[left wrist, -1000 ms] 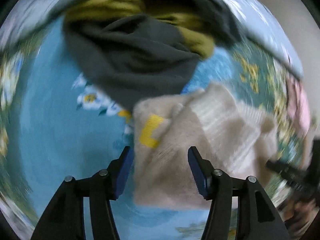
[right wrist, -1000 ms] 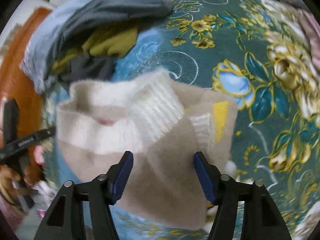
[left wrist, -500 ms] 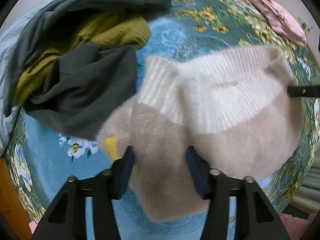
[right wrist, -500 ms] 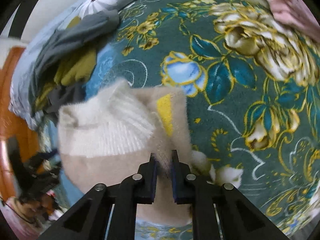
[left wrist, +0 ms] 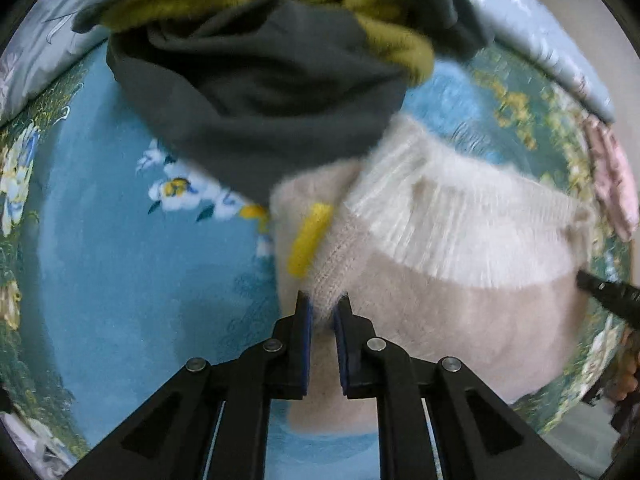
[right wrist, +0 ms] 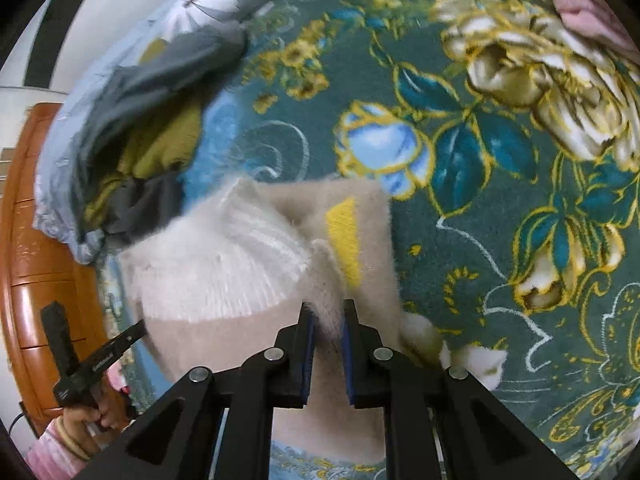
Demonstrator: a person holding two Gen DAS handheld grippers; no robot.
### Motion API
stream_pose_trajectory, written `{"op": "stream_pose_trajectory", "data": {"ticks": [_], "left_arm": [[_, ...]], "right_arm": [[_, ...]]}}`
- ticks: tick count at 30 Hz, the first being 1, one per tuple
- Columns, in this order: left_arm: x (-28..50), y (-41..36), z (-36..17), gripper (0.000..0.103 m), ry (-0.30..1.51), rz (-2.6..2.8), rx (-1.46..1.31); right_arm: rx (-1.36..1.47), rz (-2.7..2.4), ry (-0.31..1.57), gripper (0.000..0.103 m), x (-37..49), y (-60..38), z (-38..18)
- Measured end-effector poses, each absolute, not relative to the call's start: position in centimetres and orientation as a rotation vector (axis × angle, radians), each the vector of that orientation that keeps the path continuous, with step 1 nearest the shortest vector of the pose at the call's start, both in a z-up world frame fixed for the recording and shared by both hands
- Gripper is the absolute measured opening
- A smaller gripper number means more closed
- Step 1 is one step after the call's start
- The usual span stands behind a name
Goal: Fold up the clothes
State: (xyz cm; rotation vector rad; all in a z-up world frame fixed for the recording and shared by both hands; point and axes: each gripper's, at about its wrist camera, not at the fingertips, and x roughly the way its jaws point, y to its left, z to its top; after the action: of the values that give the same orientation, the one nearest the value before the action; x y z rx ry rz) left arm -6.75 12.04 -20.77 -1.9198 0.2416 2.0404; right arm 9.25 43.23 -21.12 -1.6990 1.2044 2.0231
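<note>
A fuzzy beige and cream sweater (left wrist: 460, 280) with a yellow patch (left wrist: 310, 236) lies partly folded on a floral teal blanket (left wrist: 120, 272). My left gripper (left wrist: 322, 308) is shut on a pinch of its beige knit near the yellow patch. In the right wrist view the same sweater (right wrist: 240, 272) shows, and my right gripper (right wrist: 327, 312) is shut on its beige edge below the yellow patch (right wrist: 344, 240). The other gripper (right wrist: 100, 356) shows at the sweater's far side.
A heap of dark grey and olive clothes (left wrist: 260, 80) lies just beyond the sweater, touching it. A pink garment (left wrist: 612, 184) sits at the blanket's right edge. A wooden bed frame (right wrist: 36, 280) runs along the left of the right wrist view.
My left gripper has closed from open onto the sweater's beige knit. My right gripper closed on the sweater half a second ago and stays shut.
</note>
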Motion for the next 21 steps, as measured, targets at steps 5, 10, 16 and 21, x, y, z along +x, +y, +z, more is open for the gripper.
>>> {"op": "stream_pose_trajectory", "data": {"ticks": [5, 10, 16, 21], "left_arm": [[-7.2, 11.4, -21.2, 0.055, 0.182, 2.104, -1.983], [-7.9, 8.5, -23.2, 0.069, -0.122, 2.054, -2.047], [-7.9, 5.7, -26.7, 0.082, -0.561, 1.951, -2.099], [-6.8, 4.9, -27.9, 0.081, -0.832, 1.891, -2.085]], "right_arm": [[-1.679, 1.996, 1.165, 0.058, 10.2, 43.4, -21.3], [-1.654, 1.959, 1.338, 0.067, 11.4, 44.4, -23.4], [-1.582, 1.88, 1.632, 0.074, 12.3, 45.6, -26.4], [-1.537, 1.847, 1.743, 0.076, 12.3, 45.5, -27.5]]}}
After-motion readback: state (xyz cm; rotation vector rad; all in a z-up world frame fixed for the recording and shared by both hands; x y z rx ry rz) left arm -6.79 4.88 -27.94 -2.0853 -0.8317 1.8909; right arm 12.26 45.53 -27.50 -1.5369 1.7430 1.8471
